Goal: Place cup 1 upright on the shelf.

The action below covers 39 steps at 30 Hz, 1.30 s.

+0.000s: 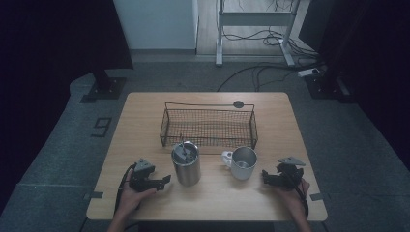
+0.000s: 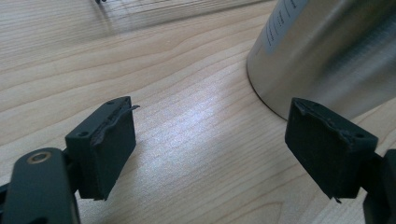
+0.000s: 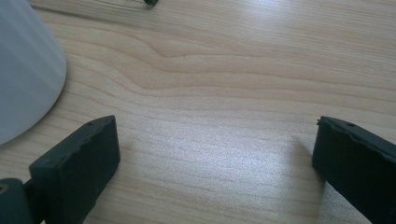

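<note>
Between the jaws of the left gripper (image 2: 210, 149) lies only bare wood: they stand wide apart and hold nothing. Just beyond its right-hand jaw, close but not touching, stands the steel tumbler (image 2: 327, 51), upright, with a lid and something thin rising from it, perhaps a straw, though the high view is too dim to be sure. The right gripper (image 3: 215, 158) is likewise spread wide and empty, its jaws low over the counter (image 3: 224, 70). Past its left-hand jaw, a little apart, curves the pale side of the metal mug (image 3: 25, 70), which in the high view stands upright with its handle turned toward the tumbler.

Judging from this, the work is at the approach step: each hand is lined up beside its own vessel, with no grasp yet made. The next move likely calls for the left gripper to slide sideways until the tumbler sits between its jaws, and for the right to do the same with the mug, before closing.

Farther out, beyond both vessels, the wire basket (image 1: 208, 126) sits empty at the middle of the counter, with open room inside. The near counter edge lies just behind both hands, and bare wood flanks each gripper on its outer side.
</note>
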Available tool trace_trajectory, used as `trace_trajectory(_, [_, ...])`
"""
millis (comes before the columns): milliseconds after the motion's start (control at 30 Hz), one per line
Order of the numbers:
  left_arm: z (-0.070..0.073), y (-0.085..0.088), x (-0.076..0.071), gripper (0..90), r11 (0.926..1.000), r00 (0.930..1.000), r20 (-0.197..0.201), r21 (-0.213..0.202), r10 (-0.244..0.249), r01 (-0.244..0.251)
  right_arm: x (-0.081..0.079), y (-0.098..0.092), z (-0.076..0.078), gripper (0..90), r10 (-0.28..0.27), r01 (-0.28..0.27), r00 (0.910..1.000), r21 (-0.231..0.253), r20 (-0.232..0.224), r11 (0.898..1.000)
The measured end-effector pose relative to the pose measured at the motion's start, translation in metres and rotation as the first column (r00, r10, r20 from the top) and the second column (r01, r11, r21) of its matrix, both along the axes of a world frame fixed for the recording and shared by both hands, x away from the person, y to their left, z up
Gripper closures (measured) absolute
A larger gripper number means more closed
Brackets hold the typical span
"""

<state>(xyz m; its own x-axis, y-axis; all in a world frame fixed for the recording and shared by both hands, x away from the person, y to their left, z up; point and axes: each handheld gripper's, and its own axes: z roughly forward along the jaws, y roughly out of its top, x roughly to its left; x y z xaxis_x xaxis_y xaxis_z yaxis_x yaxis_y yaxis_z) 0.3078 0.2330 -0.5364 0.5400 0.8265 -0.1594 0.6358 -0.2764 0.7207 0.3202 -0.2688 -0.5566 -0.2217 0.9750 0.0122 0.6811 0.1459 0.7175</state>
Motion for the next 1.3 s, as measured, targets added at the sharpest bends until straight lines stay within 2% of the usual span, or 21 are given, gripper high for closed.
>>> trace_trajectory(300, [0.006, -0.001, -0.003, 16.4, 0.9999, 0.9998, 0.017, -0.011, -0.011, 0.011, -0.001, 0.000, 0.000, 2.4, -0.008, 0.008, 1.0000, 0.001, 0.005, 1.000])
trace_trajectory(400, [0.008, -0.001, -0.003, 16.5, 0.9998, 0.9995, 0.030, -0.019, -0.006, 0.006, -0.001, 0.000, 0.000, 2.4, -0.008, 0.008, 1.0000, 0.002, 0.004, 1.000])
trace_trajectory(667, [0.009, -0.001, -0.001, 16.4, 0.9997, 0.9994, 0.031, -0.023, 0.012, -0.012, -0.002, 0.000, 0.000, 3.9, -0.007, 0.007, 1.0000, 0.003, 0.007, 1.000])
trace_trajectory(833, [0.011, -0.001, -0.008, 16.4, 0.9998, 0.9985, 0.053, -0.012, 0.016, -0.016, -0.002, -0.001, 0.001, 5.4, -0.017, 0.017, 0.9998, 0.003, 0.011, 1.000])
trace_trajectory(933, [0.016, 0.002, -0.014, 16.4, 0.9994, 0.9973, 0.071, -0.031, 0.015, -0.013, -0.004, -0.002, 0.001, 6.1, -0.021, 0.021, 0.9997, 0.004, 0.012, 1.000])
trace_trajectory(1067, [0.024, 0.007, -0.021, 16.4, 0.9965, 0.9967, 0.079, -0.083, 0.017, -0.011, -0.008, -0.004, 0.001, 7.1, -0.031, 0.031, 0.9994, 0.006, 0.016, 0.999])
trace_trajectory(1167, [0.032, 0.008, -0.026, 16.2, 0.9944, 0.9947, 0.102, -0.106, 0.015, -0.004, -0.006, -0.004, 0.001, 6.6, -0.029, 0.029, 0.9995, 0.004, 0.014, 1.000])
trace_trajectory(1300, [0.039, 0.007, -0.028, 15.7, 0.9938, 0.9918, 0.127, -0.109, -0.009, 0.023, -0.005, -0.004, 0.001, 6.8, -0.030, 0.029, 0.9994, 0.005, 0.015, 1.000])
